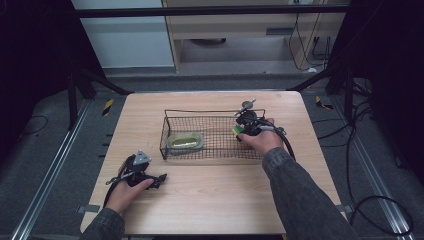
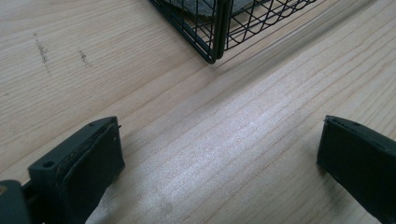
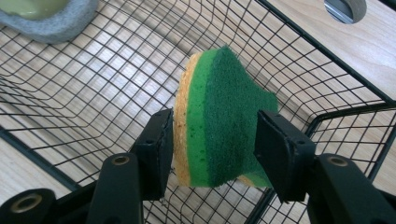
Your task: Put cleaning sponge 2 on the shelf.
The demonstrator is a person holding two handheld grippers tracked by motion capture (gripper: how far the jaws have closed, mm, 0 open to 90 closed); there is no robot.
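The right tongs (image 3: 212, 144) pinch a light, squashy green-and-yellow scouring sponge (image 3: 219, 121) across its faces over the wire basket (image 3: 93, 93); the left tongs (image 2: 219, 158) gape empty over the tabletop (image 2: 210, 116).

Dish (image 1: 185, 141) in basket (image 1: 212, 112) left end (sponge (image 1: 238, 130) at right end).

We saw the sponge (image 3: 217, 116) standing on edge between the jaws of the right hand-held gripper (image 3: 212, 154), dark green scouring face toward one jaw, yellow foam toward the other, a bright green layer between. It sat pinched inward at the jaws, at the right end of the wire basket (image 3: 84, 102).
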